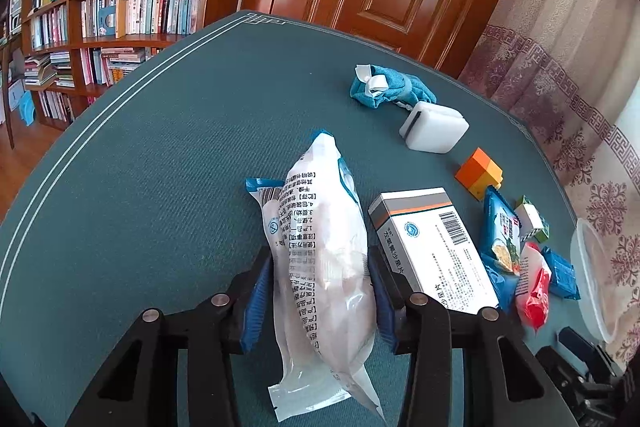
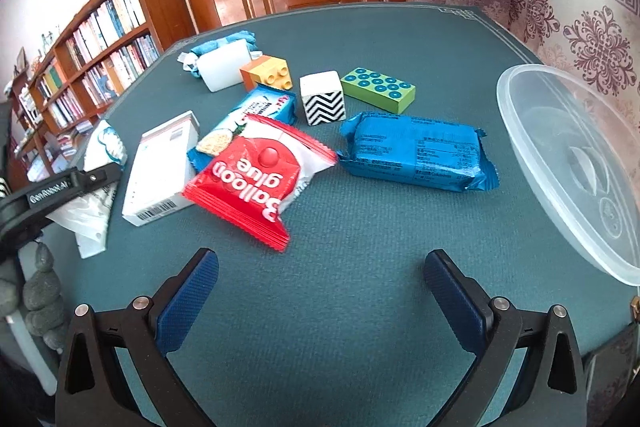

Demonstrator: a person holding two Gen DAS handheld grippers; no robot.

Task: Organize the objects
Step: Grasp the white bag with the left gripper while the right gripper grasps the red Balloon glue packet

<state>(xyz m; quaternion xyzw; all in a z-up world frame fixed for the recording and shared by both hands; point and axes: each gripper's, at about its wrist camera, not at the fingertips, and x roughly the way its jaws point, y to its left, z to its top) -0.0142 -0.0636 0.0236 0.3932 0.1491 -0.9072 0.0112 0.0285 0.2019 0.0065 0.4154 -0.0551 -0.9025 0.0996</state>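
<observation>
Pinched between the blue pads of the left gripper (image 1: pixel 320 291): white pouch (image 1: pixel 320 247), squeezed at both flanks just below its middle. Lay lengthwise on the teal table (image 1: pixel 160 167), sealed tail toward the camera, blue-edged top pointing away, just beside the white medicine box (image 1: pixel 432 247). Looked soft, light and puffy, with slick film likely to slide under a weak squeeze; judged best taken across the padded middle, as here, not by the thin flat seals at either end. Would probably sag at both ends once lifted. Carried columns of black Chinese print, too small and turned to read, plus a barcode near the blue corner. Showed a barcode and Chinese characters on the medicine box as well. Kept the right gripper (image 2: pixel 320 291) spread wide over bare table, nothing between its jaws. Read "Balloon glue" upside down on the red sachet (image 2: pixel 256 175), which leaned on the box and on a blue snack packet. Found only fine, unreadable print on the blue wrapped bar (image 2: pixel 416 155). Made out what seemed to be "GenRobot.AI" along the left tool's arm in the right wrist view. Saw the clear plastic container (image 2: pixel 560 163) at the right edge, well apart from the pouch and holding nothing visible.
</observation>
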